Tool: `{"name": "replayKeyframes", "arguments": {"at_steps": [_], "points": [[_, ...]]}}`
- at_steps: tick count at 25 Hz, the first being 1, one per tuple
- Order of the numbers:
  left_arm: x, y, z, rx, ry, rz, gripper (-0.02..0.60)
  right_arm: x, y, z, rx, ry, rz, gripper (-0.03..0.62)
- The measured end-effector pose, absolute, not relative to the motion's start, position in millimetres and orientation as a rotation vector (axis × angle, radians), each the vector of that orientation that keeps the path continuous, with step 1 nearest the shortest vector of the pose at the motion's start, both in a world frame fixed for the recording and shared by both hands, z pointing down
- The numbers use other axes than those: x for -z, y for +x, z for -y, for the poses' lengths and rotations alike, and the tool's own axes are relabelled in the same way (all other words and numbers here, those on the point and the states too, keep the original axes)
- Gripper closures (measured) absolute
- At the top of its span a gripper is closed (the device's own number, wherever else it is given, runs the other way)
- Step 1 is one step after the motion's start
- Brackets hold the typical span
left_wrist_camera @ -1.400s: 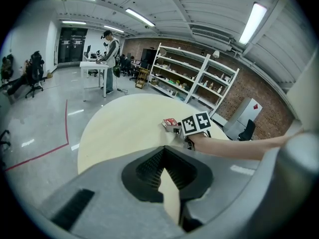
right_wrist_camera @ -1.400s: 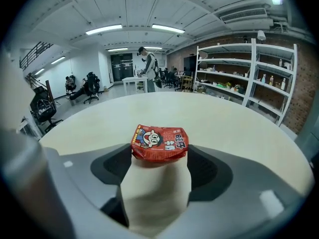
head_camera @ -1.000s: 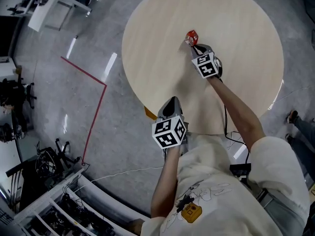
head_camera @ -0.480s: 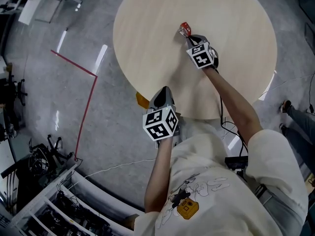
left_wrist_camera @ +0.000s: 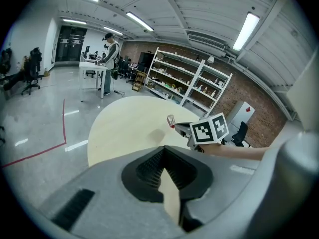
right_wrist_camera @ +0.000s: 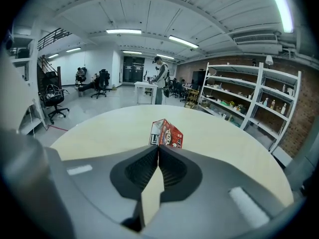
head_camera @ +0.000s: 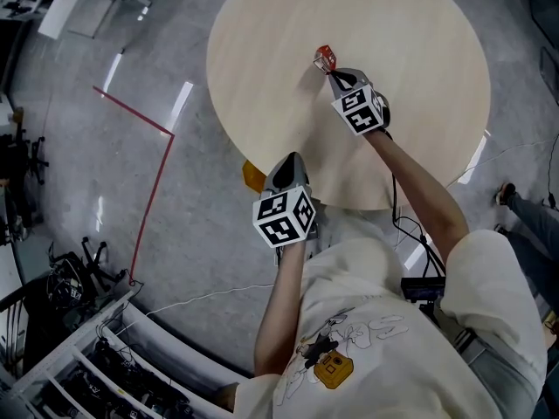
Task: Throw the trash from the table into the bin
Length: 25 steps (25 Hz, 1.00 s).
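Note:
A small red and white carton (right_wrist_camera: 167,133) is pinched by its near edge in my right gripper (right_wrist_camera: 158,147), which is shut on it. In the head view the carton (head_camera: 326,57) sits at the tip of the right gripper (head_camera: 332,71), just above the round pale wooden table (head_camera: 419,42). My left gripper (head_camera: 293,160) hovers by the table's near edge, jaws shut and empty. In the left gripper view the left gripper (left_wrist_camera: 163,149) faces the table (left_wrist_camera: 124,123), with the carton (left_wrist_camera: 171,121) beyond it.
An orange object (head_camera: 253,176) lies on the floor under the table's near edge. Red tape (head_camera: 157,190) marks the grey floor to the left. Racks of gear (head_camera: 87,356) fill the bottom left. A person (right_wrist_camera: 160,78) stands at a desk; shelving (right_wrist_camera: 249,98) lines the brick wall.
The right gripper has shifted a little and risen slightly with the carton at its tips. The left gripper stays near the table's edge.

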<state>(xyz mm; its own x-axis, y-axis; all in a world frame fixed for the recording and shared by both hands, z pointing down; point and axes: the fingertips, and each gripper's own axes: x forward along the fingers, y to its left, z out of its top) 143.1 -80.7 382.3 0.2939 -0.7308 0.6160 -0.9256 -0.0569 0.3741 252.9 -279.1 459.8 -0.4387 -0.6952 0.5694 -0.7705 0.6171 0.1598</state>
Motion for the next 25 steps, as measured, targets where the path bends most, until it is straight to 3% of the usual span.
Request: {"name": "replayKeyframes", "arguments": {"at_steps": [25], "points": [[-398.4, 101.0, 22.8, -0.256, 1.715, 1.57, 0.575, -432.3, 161.8, 154.8, -0.044, 0.737, 2.413, 0.58]]}}
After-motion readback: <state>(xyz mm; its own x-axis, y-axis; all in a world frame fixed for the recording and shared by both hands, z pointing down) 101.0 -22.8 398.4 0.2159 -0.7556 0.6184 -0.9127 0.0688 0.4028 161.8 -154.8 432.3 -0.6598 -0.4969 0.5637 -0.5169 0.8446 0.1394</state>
